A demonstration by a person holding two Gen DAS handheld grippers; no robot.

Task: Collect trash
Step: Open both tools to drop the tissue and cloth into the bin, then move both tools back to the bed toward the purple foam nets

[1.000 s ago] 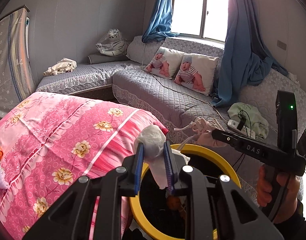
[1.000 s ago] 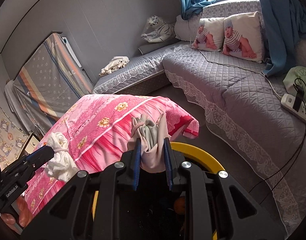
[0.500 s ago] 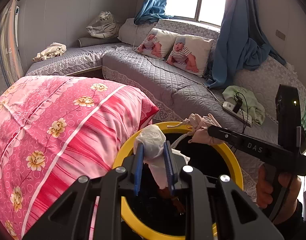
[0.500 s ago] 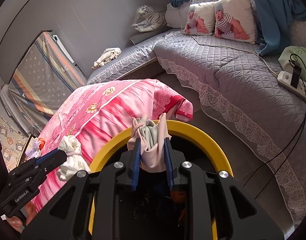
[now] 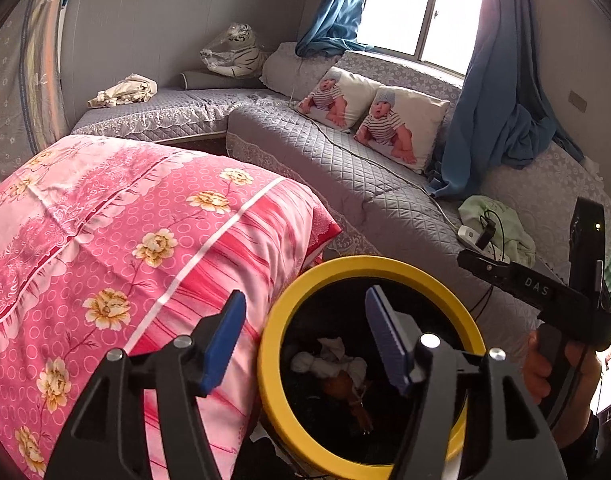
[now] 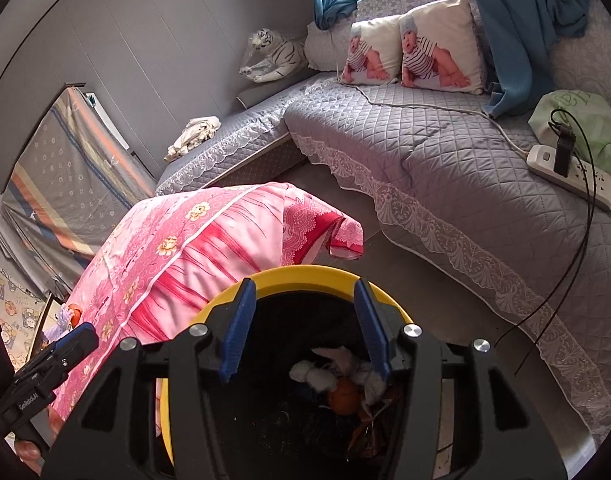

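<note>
Above the yellow-rimmed round black bin (image 5: 369, 268), the left gripper (image 5: 305, 340) and right gripper (image 6: 303, 328) hung with jaws apart, having just been opening, nothing between them. Below both, the crumpled white tissue wads (image 6: 317, 372) lay on the bin's floor beside an orange scrap (image 6: 343, 400). They looked light, soft and crushable, best pinched across a bulging fold.
</note>
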